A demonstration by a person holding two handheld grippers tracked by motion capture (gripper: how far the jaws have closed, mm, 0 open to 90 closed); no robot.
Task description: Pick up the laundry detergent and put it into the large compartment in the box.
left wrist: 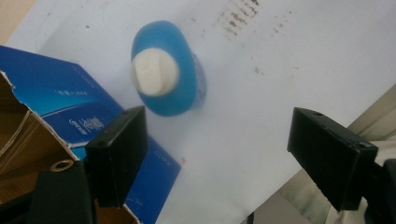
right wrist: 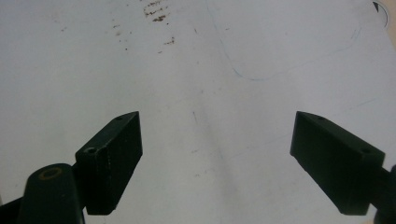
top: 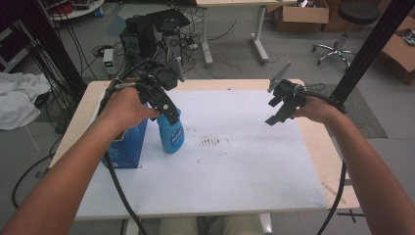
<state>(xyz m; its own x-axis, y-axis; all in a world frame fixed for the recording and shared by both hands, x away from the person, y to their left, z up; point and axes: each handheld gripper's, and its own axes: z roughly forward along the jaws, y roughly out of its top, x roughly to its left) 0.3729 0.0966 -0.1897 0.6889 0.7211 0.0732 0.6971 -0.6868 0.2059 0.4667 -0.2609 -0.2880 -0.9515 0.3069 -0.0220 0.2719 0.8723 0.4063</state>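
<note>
- The worktop (top: 235,166) is big and white, with small brown marks near its middle.
- The person's left arm comes in from the bottom and reaches over the left side of the worktop. The left gripper (top: 169,110) points down, high above the blue bottle (top: 171,137).
- The right arm reaches over the right side. The right gripper (top: 279,110) hangs in the air above bare worktop, well apart from the bottle.
- A blue box (top: 126,147) stands just beside the bottle, on its left. The left hand hides the top of the box in the high view. In the left gripper view its torn open edge is cut off at the side.
- The blue bottle stands upright on the worktop. Its white cap (left wrist: 154,72) faces up. The writing on its label is too small to read.
- The left fingers (left wrist: 119,154) are spread wide and hold nothing. The bottle is below them, closer to one finger, and not touching either.
- The right fingers (right wrist: 112,158) are spread wide too, with nothing between them.
</note>
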